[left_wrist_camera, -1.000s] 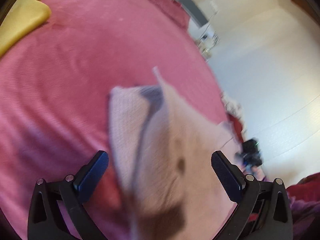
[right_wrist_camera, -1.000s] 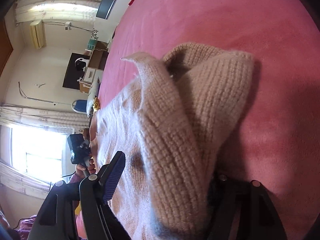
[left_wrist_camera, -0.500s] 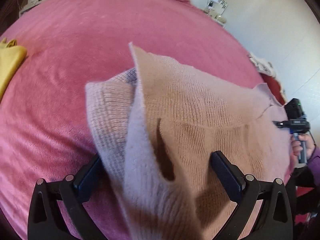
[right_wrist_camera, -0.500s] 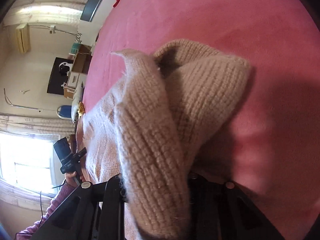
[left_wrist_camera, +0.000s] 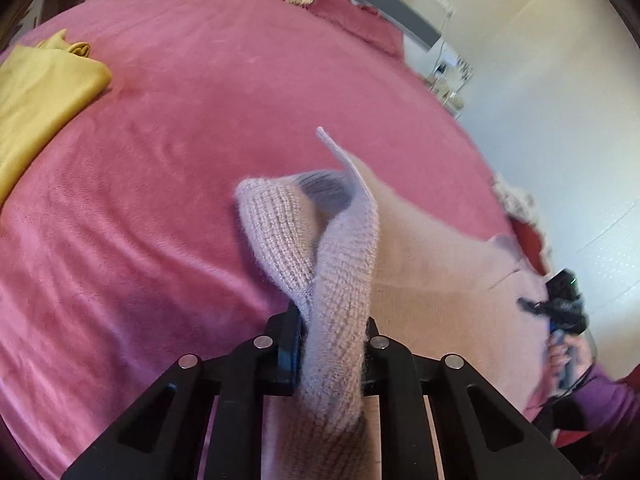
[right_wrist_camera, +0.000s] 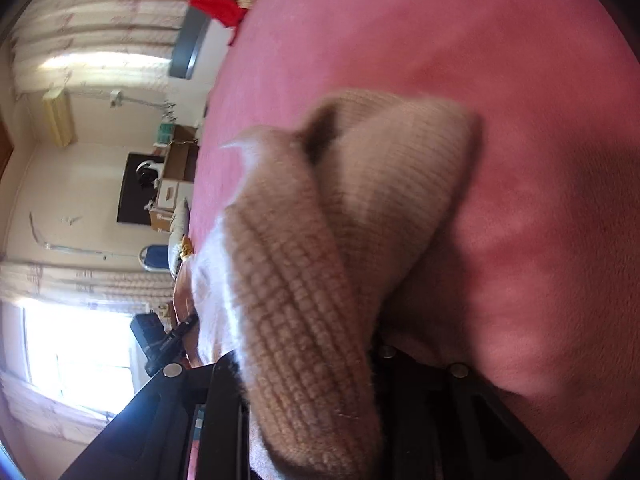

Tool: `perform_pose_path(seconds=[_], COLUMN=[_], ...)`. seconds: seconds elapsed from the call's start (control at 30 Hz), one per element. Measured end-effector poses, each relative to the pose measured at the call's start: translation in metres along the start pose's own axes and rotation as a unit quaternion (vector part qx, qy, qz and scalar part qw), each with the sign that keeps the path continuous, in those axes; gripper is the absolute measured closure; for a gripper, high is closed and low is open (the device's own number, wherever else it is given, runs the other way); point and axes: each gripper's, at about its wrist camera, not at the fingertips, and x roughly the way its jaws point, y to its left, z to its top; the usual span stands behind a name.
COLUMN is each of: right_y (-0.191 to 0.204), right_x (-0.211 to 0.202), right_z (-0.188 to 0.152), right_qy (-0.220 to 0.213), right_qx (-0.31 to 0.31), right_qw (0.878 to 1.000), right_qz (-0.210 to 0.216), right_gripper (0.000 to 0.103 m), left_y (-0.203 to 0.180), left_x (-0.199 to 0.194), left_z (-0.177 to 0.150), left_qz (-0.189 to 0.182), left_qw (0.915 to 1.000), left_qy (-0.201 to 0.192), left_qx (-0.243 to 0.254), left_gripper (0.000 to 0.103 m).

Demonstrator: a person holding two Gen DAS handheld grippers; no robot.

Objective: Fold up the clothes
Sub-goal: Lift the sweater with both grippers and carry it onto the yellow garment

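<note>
Big pink bed [left_wrist_camera: 168, 184] filling both views. Across its near side, a beige knit sweater [left_wrist_camera: 432, 256], pinched at two spots along a ribbed edge and raised off the blanket, the rest sagging toward the right in the left view. Left gripper [left_wrist_camera: 330, 344]: jaws drawn in tight on a thick roll of rib knit. Right gripper [right_wrist_camera: 308, 364]: jaws likewise clamped on a bunched wad of the same sweater [right_wrist_camera: 320, 264], fingers mostly buried under wool.

Step in hand, by the look of it: a two-point lift of one edge, ready to carry over for a fold. Which fold in the sequence, impossible to say. Next move likely calling for both grips kept level and evenly spaced, edge carried across and laid flat without the bunched knit twisting.

Only in the left view: folded yellow cloth [left_wrist_camera: 44, 92] at the far left of the bed, plus the right hand [left_wrist_camera: 568, 356] on its handle. Only in the right view: bright window [right_wrist_camera: 76, 356], curtains, and the left gripper's body [right_wrist_camera: 156, 340] seen small against the light.
</note>
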Motion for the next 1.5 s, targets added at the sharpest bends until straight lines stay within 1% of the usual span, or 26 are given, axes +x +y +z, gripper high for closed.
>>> perform_pose_path(seconds=[0.1, 0.23, 0.3, 0.43, 0.6, 0.67, 0.7, 0.73, 0.83, 0.93, 0.97, 1.03, 1.1, 1.17, 1.23, 1.3, 1.37, 1.4, 1.43, 1.47, 1.5], right_y=[0.020, 0.059, 0.089, 0.153, 0.237, 0.276, 0.298, 0.312, 0.371, 0.421, 0.437, 0.452, 0.459, 0.461, 0.461, 0.448, 0.433, 0.424, 0.416, 0.405, 0.394], right_x=[-0.011, -0.036, -0.042, -0.038, -0.021, -0.001, 0.014, 0.026, 0.089, 0.174, 0.204, 0.254, 0.313, 0.381, 0.458, 0.515, 0.563, 0.577, 0.589, 0.596, 0.603], right_z=[-0.003, -0.006, -0.009, -0.019, -0.021, -0.020, -0.020, -0.021, -0.017, -0.012, -0.010, -0.010, -0.008, -0.005, -0.006, -0.010, -0.009, -0.004, 0.003, 0.011, 0.020], right_qy=[-0.019, -0.027, -0.023, -0.007, 0.022, 0.038, 0.048, 0.057, 0.090, 0.126, 0.138, 0.154, 0.177, 0.204, 0.225, 0.239, 0.240, 0.231, 0.219, 0.215, 0.212], right_qx=[-0.010, -0.045, -0.065, -0.110, -0.163, -0.190, -0.204, -0.213, -0.239, -0.244, -0.244, -0.249, -0.242, -0.232, -0.231, -0.233, -0.235, -0.231, -0.225, -0.212, -0.196], right_qw=[0.999, 0.996, 0.994, 0.989, 0.978, 0.972, 0.968, 0.965, 0.954, 0.944, 0.941, 0.937, 0.936, 0.936, 0.938, 0.938, 0.940, 0.944, 0.949, 0.953, 0.957], right_qz=[0.049, 0.077, 0.089, 0.103, 0.129, 0.134, 0.138, 0.143, 0.160, 0.181, 0.188, 0.191, 0.185, 0.171, 0.132, 0.094, 0.057, 0.036, 0.015, -0.001, -0.015], right_gripper=[0.083, 0.083, 0.083, 0.083, 0.083, 0.083, 0.083, 0.083, 0.083, 0.083, 0.083, 0.083, 0.083, 0.083, 0.083, 0.083, 0.083, 0.082, 0.078, 0.074, 0.071], left_y=[-0.006, -0.002, 0.001, 0.008, 0.016, 0.030, 0.040, 0.049, 0.086, 0.134, 0.150, 0.187, 0.226, 0.273, 0.321, 0.361, 0.394, 0.405, 0.416, 0.421, 0.423], left_x=[-0.022, -0.062, -0.084, -0.127, -0.180, -0.211, -0.230, -0.248, -0.301, -0.353, -0.365, -0.384, -0.395, -0.394, -0.383, -0.370, -0.357, -0.352, -0.348, -0.345, -0.343], left_z=[0.000, -0.005, -0.008, -0.013, -0.020, -0.028, -0.031, -0.033, -0.042, -0.051, -0.054, -0.059, -0.067, -0.074, -0.086, -0.099, -0.115, -0.122, -0.128, -0.132, -0.133], left_qz=[-0.034, -0.071, -0.090, -0.127, -0.172, -0.171, -0.165, -0.157, -0.128, -0.091, -0.078, -0.050, -0.020, 0.013, 0.033, 0.044, 0.044, 0.038, 0.032, 0.031, 0.035], left_qw=[0.9989, 0.9951, 0.9921, 0.9841, 0.9703, 0.9649, 0.9623, 0.9598, 0.9489, 0.9325, 0.9269, 0.9157, 0.9051, 0.8943, 0.8822, 0.8665, 0.8480, 0.8397, 0.8317, 0.8291, 0.8300], left_qy=[-0.029, -0.065, -0.082, -0.116, -0.158, -0.186, -0.203, -0.220, -0.273, -0.330, -0.345, -0.369, -0.384, -0.387, -0.379, -0.367, -0.366, -0.371, -0.378, -0.380, -0.376], left_qx=[-0.010, -0.023, -0.031, -0.045, -0.063, -0.073, -0.075, -0.077, -0.091, -0.115, -0.126, -0.151, -0.182, -0.224, -0.277, -0.335, -0.381, -0.395, -0.405, -0.409, -0.411], left_gripper=[0.088, 0.088, 0.088, 0.088, 0.088, 0.088, 0.088, 0.088, 0.088, 0.088, 0.088, 0.088, 0.088, 0.088, 0.088, 0.087, 0.087, 0.086, 0.086, 0.085, 0.083])
